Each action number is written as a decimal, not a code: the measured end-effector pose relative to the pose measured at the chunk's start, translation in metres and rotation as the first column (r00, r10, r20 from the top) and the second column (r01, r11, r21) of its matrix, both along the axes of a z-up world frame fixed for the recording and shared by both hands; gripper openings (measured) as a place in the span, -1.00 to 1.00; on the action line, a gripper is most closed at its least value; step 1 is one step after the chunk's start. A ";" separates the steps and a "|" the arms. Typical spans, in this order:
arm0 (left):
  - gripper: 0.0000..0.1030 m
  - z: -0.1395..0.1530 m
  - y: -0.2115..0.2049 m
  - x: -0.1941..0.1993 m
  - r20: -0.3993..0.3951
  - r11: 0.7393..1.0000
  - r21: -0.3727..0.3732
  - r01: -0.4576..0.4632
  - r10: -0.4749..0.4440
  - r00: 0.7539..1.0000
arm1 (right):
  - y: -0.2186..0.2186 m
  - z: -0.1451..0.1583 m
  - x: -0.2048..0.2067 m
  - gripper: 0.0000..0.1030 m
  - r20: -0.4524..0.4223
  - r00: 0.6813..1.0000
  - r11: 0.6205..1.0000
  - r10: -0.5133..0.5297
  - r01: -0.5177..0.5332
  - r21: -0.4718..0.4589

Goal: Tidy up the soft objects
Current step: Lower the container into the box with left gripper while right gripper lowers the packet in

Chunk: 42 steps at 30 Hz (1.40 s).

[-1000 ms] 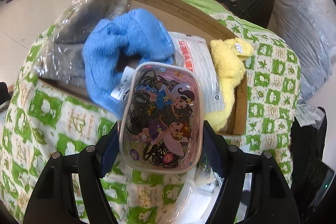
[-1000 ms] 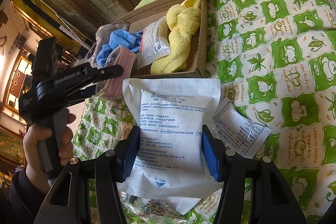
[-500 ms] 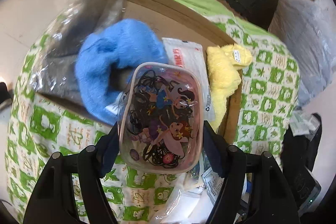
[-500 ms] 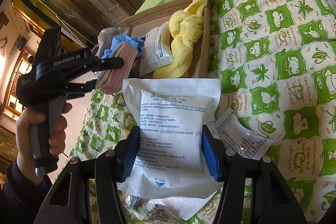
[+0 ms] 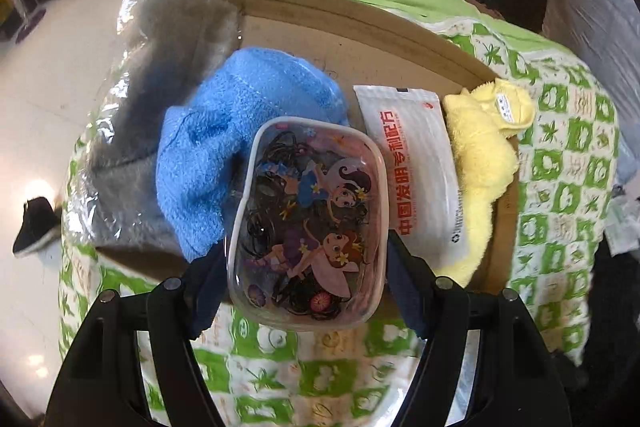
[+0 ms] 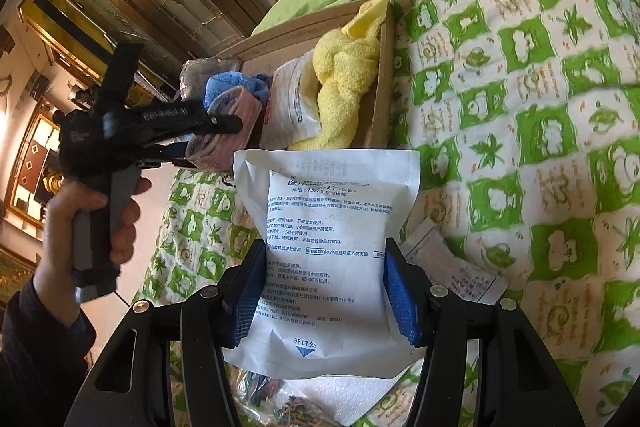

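Observation:
My left gripper (image 5: pixel 306 267) is shut on a clear pink cartoon pouch of black hair ties (image 5: pixel 308 223), held above the near side of a cardboard box (image 5: pixel 360 23). In the box lie a grey item in plastic wrap (image 5: pixel 160 67), a blue towel (image 5: pixel 240 115), a white packet with red print (image 5: pixel 416 167) and a yellow towel (image 5: pixel 480 163). My right gripper (image 6: pixel 324 291) is shut on a white medical pouch with blue print (image 6: pixel 328 247), over the bed in front of the box (image 6: pixel 384 83). The right wrist view shows the left gripper (image 6: pixel 216 135) with the pouch (image 6: pixel 236 131) at the box.
A green and white patterned quilt (image 6: pixel 540 107) covers the bed. A small white packet (image 6: pixel 452 267) lies on it beside my right gripper, and more bagged items (image 6: pixel 296 407) lie below it. A hand (image 6: pixel 92 219) holds the left tool. Pale floor (image 5: pixel 40 107) lies to the left.
The left gripper has carried the hair-tie pouch farther over the box, toward the blue towel and white packet. The right gripper has kept its hold and barely moved.

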<state>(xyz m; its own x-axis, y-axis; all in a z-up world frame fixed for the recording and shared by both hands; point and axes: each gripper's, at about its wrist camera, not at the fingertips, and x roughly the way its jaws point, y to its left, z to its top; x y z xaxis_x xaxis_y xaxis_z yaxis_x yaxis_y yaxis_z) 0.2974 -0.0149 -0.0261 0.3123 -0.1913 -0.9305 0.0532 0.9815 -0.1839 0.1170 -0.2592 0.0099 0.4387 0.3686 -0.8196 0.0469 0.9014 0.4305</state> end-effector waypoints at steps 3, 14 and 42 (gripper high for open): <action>0.40 -0.007 -0.002 -0.002 0.023 1.000 -0.006 0.014 -0.014 1.000 | 0.001 0.009 0.012 0.09 0.014 1.000 1.000 0.008 -0.008 -0.026; 0.39 -0.026 -0.009 -0.015 0.129 0.998 0.034 0.062 -0.066 0.989 | 0.036 0.045 0.130 0.09 0.014 0.992 0.982 0.125 -0.121 -0.146; 0.40 -0.020 0.009 -0.050 0.252 0.998 -0.006 0.067 -0.063 0.966 | 0.105 -0.030 0.244 0.65 0.026 0.979 0.926 0.202 -0.182 -0.331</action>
<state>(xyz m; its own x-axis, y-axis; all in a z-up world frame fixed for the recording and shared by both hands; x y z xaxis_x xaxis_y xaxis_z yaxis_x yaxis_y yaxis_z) 0.2470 -0.0063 -0.0460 0.5226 -0.2318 -0.8205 0.1635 0.9717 -0.1704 0.3606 -0.1545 -0.0204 0.4372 0.1684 -0.8835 -0.1573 0.9815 0.1093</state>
